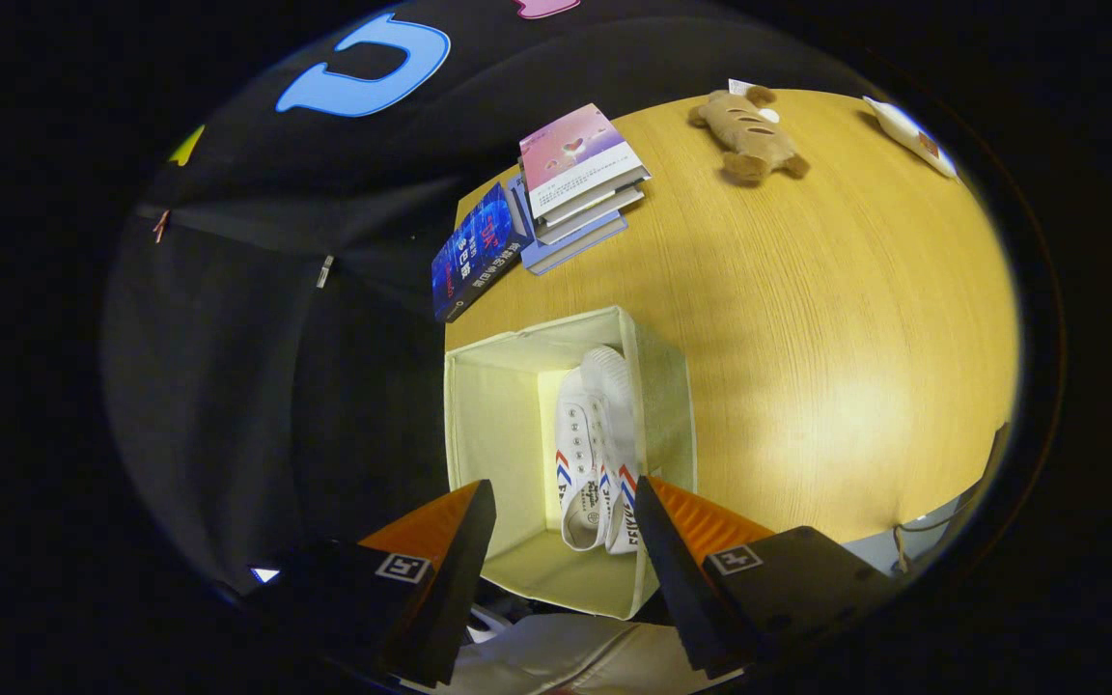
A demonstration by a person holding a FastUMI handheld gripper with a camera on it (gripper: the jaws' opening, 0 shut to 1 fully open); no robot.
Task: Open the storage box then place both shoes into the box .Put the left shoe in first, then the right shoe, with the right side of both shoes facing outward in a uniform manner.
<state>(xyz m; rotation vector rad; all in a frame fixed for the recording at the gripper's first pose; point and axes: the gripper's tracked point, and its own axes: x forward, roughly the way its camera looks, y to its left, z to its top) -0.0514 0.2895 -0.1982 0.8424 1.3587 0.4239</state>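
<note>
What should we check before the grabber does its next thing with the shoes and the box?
1. Storage box open: ok.
2. Shoes inside the box: ok, two white shoes stand side by side against one wall.
3. Both facing the same way: ok, toes point alike.
4. Right sides outward: cannot tell.
5. Gripper free: ok, fingers apart above the box, holding nothing.
6. Books and plush toy clear of the box: ok.

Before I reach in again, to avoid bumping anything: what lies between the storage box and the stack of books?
In the gripper view, only bare table lies between the box and the books.
</note>
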